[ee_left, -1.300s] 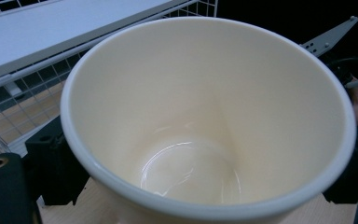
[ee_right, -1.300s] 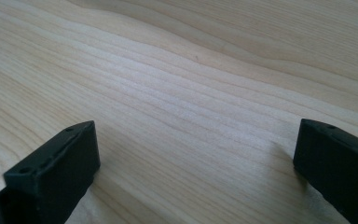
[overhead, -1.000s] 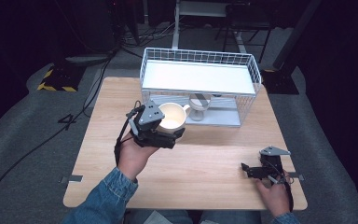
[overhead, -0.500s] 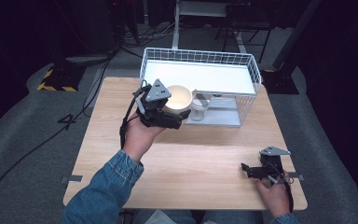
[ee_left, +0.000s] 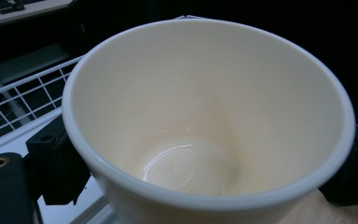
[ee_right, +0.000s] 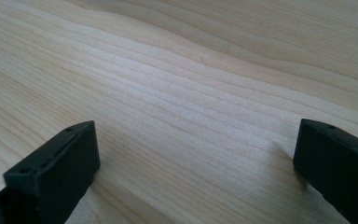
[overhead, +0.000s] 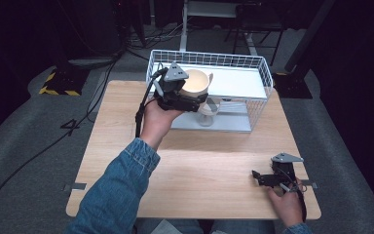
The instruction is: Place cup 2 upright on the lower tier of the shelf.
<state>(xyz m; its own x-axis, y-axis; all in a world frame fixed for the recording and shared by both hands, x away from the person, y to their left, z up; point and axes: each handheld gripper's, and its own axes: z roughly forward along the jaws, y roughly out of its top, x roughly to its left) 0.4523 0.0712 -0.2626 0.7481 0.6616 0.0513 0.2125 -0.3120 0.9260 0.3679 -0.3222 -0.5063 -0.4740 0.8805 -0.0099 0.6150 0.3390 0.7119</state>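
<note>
Cup (overhead: 195,82) in left tongs (overhead: 200,101) above wire basket (overhead: 258,62); glass (overhead: 206,113) beneath.

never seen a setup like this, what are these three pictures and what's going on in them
A person sits at a wooden table and works with a hand-held two-jaw gripper in each hand; there is no robot arm. The high view looks down from above. The other two pictures come from cameras riding on the grippers. The left gripper holds a cream cup, lifted at the white wire rack; its own camera looks straight into the cup. A glass stands under the rack's shelf. The right gripper rests near the table's front right corner, jaws open, its camera showing bare wood.
</note>
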